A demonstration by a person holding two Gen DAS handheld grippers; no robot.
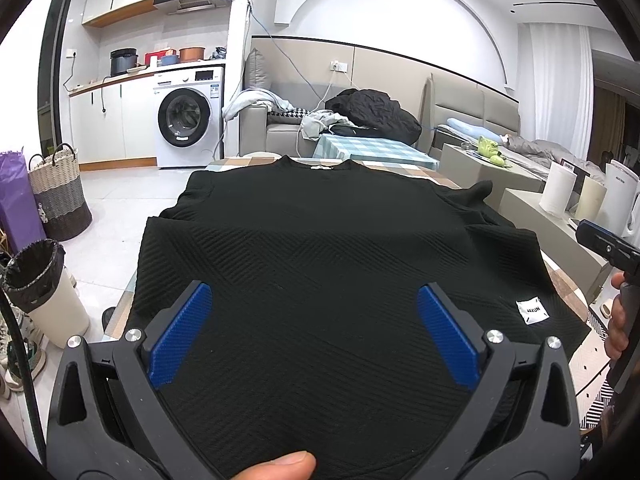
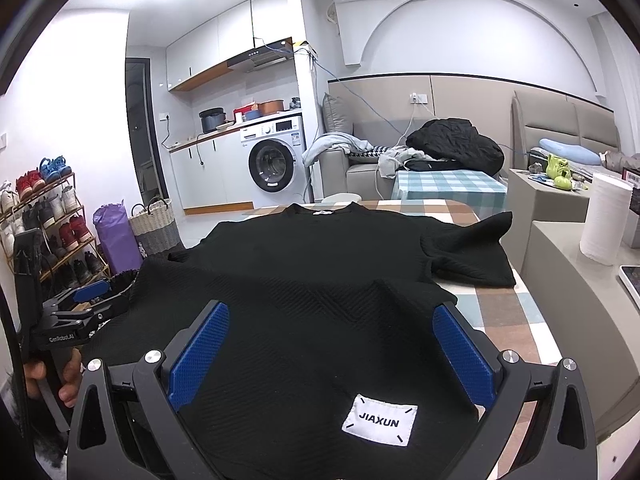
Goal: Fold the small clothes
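Lying flat on the checked table (image 2: 516, 320), collar at the far end, the black top (image 1: 320, 248) is unfolded. Both the left gripper (image 1: 314, 308) and right gripper (image 2: 330, 330) hover spread wide over its near hem, holding nothing; next likely comes pinching the hem corners.

The left gripper (image 1: 314, 332) is held level, pointing forward, its two blue-padded fingers (image 1: 182, 334) spread wide apart with nothing between them. A thumb tip (image 1: 280, 467) shows at the bottom edge of the left wrist view, behind the jaws. The right gripper (image 2: 330, 354) takes the same pose, its blue pads (image 2: 464, 356) equally wide. From the right wrist view, the person's left hand (image 2: 52, 380) wraps the other tool's handle; from the left, the right hand (image 1: 618, 320) grips its own handle.
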